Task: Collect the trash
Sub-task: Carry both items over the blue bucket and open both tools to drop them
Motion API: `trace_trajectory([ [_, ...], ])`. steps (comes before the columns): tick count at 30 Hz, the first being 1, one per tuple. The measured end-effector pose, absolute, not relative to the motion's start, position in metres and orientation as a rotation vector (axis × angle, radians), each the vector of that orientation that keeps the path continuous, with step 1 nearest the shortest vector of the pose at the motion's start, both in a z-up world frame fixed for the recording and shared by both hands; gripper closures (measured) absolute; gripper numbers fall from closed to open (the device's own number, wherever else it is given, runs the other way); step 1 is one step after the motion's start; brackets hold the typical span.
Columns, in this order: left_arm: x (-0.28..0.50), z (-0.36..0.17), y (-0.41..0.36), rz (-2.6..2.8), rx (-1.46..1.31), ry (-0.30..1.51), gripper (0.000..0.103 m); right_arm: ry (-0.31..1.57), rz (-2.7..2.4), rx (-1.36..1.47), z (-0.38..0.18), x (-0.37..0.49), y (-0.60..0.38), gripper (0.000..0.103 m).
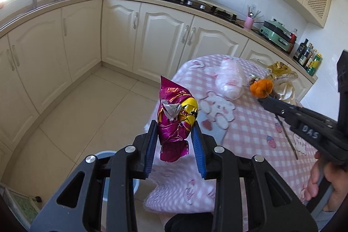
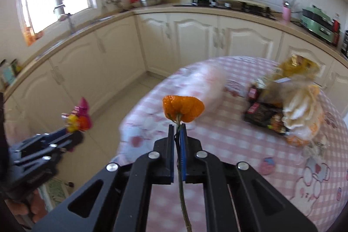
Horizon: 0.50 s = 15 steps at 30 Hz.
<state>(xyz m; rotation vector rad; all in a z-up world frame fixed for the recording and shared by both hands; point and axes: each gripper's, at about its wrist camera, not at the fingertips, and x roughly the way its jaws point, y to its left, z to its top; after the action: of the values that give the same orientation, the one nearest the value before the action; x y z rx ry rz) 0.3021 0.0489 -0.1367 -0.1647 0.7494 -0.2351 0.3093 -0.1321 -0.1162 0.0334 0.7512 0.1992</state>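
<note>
My left gripper [image 1: 175,125] is shut on a crumpled magenta and yellow foil wrapper [image 1: 176,116], held above the floor just left of the table's edge. My right gripper [image 2: 178,128] is shut on the thin stem of a wilted orange flower [image 2: 183,109], held over the table with the pink checked cloth [image 2: 228,140]. The flower also shows in the left wrist view [image 1: 261,87] at the right gripper's tip. A blue-grey bin [image 1: 104,154] sits on the floor below the left gripper, mostly hidden by it.
On the table lie a clear plastic bag [image 1: 230,82], a gold foil wrapper [image 2: 298,66], a dark snack packet [image 2: 265,114] and crumpled pale plastic [image 2: 304,110]. Cream kitchen cabinets [image 1: 165,36] and a counter with stove and pots run behind. Tiled floor [image 1: 87,105] lies left.
</note>
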Motion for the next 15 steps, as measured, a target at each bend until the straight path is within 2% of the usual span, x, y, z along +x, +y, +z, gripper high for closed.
trace_trajectory([
  [5, 0.297, -0.154, 0.093, -0.143, -0.189, 0.786, 0.073, 0.805, 0.366, 0.022, -0.128, 0.321, -0.060, 0.098],
  [15, 0.309, -0.209, 0.168, 0.042, -0.231, 0.905, 0.073, 1.023, 0.518, 0.022, -0.214, 0.363, 0.061, 0.097],
])
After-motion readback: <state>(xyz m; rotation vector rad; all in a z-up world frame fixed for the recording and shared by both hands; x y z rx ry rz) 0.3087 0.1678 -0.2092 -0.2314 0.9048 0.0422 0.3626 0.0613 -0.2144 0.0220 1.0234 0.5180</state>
